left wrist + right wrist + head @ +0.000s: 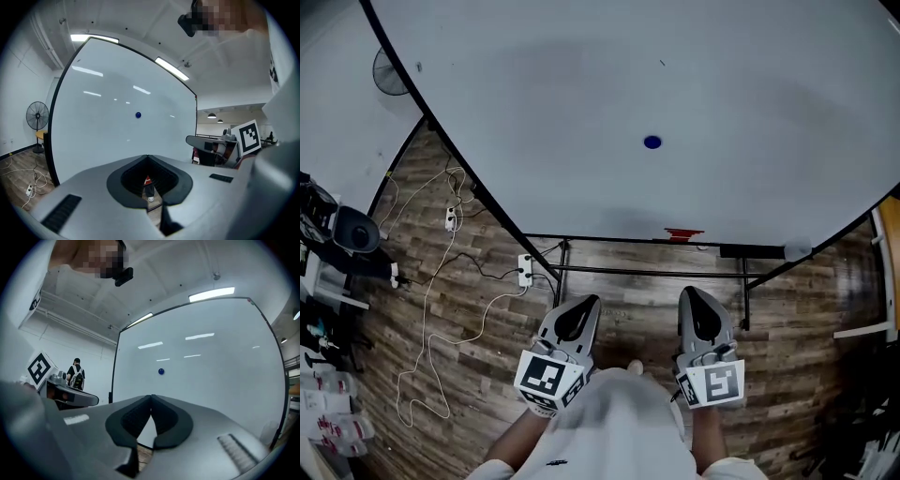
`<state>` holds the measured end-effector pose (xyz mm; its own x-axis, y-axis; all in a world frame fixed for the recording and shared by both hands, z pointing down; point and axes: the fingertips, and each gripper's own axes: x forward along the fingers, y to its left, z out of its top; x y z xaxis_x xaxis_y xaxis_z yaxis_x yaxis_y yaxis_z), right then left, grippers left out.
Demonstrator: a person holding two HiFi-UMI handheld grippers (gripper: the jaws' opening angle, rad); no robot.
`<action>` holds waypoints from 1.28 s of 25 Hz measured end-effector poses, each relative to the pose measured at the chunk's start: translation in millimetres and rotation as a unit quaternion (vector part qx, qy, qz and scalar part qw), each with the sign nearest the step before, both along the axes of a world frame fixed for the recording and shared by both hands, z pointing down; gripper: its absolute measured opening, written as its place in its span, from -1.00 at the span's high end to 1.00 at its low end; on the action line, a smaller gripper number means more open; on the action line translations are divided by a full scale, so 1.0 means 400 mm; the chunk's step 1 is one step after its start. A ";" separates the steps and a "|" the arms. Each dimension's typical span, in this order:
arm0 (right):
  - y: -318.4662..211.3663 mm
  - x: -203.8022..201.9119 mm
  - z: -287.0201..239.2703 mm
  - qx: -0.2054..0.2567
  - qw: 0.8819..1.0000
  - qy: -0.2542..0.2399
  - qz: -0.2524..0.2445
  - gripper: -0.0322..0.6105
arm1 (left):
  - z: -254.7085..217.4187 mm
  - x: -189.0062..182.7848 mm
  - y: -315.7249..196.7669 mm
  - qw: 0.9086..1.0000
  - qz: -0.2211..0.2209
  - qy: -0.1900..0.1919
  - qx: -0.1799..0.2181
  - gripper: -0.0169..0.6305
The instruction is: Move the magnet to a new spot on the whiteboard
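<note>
Head view: the whiteboard [581, 112] fills the top, with both tools below its lower edge, well short of it. I'd bring the right gripper [690, 294] up square to the whiteboard and open before reaching. It and the left gripper [585, 304] are pinched together (nothing between the pads). The blue magnet [652, 142] sits near the whiteboard's middle, untouched.

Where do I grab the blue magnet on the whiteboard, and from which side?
Probably by its round rim, jaws on opposite edges, coming head-on at the whiteboard. The blue magnet sits flat against the board, so only its edge offers a hold.
</note>
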<state>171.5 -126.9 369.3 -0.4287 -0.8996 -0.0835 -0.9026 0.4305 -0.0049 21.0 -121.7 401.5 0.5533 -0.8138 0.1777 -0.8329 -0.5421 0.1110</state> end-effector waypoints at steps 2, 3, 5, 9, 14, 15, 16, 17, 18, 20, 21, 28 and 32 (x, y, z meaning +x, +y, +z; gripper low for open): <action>-0.011 -0.006 0.002 -0.001 1.000 0.004 0.007 0.90 | 0.008 -0.014 -0.013 1.000 0.001 0.000 -0.004 0.93; -0.016 -0.009 0.001 -0.001 1.000 0.006 0.010 0.90 | 0.012 -0.019 -0.018 1.000 0.002 0.000 -0.007 0.93; -0.024 -0.019 -0.007 0.001 1.000 0.008 0.014 0.90 | 0.011 -0.032 -0.025 1.000 0.002 0.000 -0.009 0.93; -0.046 -0.047 -0.016 0.007 1.000 0.010 0.016 0.90 | 0.008 -0.056 -0.044 1.000 0.003 0.001 -0.006 0.93; -0.100 -0.067 -0.048 0.020 0.999 0.012 0.022 0.67 | -0.006 -0.063 -0.073 1.000 0.007 0.005 0.002 0.93; -0.113 -0.071 -0.059 0.024 0.999 0.011 0.023 0.66 | -0.009 -0.066 -0.078 1.000 0.008 0.006 0.003 0.93; -0.125 -0.076 -0.068 0.027 0.999 0.010 0.023 0.64 | -0.011 -0.068 -0.083 1.000 0.008 0.006 0.004 0.93; -0.139 -0.080 -0.077 0.028 0.999 0.010 0.024 0.58 | -0.013 -0.070 -0.088 1.000 0.008 0.007 0.005 0.93; -0.152 -0.084 -0.086 0.029 0.999 0.010 0.026 0.54 | -0.015 -0.071 -0.092 1.000 0.009 0.007 0.006 0.93; -0.179 -0.092 -0.104 0.034 0.999 0.011 0.032 0.53 | -0.018 -0.074 -0.098 1.000 0.009 0.007 0.009 0.93; -0.192 -0.097 -0.113 0.037 0.999 0.011 0.035 0.53 | -0.019 -0.077 -0.101 1.000 0.010 0.007 0.010 0.93; -0.288 -0.119 -0.171 0.056 0.997 0.003 0.057 0.43 | -0.033 -0.096 -0.123 1.000 0.011 0.011 0.013 0.93; -0.338 -0.108 -0.189 0.060 0.995 -0.003 0.084 0.39 | -0.028 -0.101 -0.129 1.000 0.014 0.014 0.010 0.93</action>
<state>128.2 -262.3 293.8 -0.2722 -0.9420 -0.1963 -0.9619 0.2715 0.0312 -19.3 -173.2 390.2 0.5812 -0.8006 0.1455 -0.8136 -0.5682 0.1232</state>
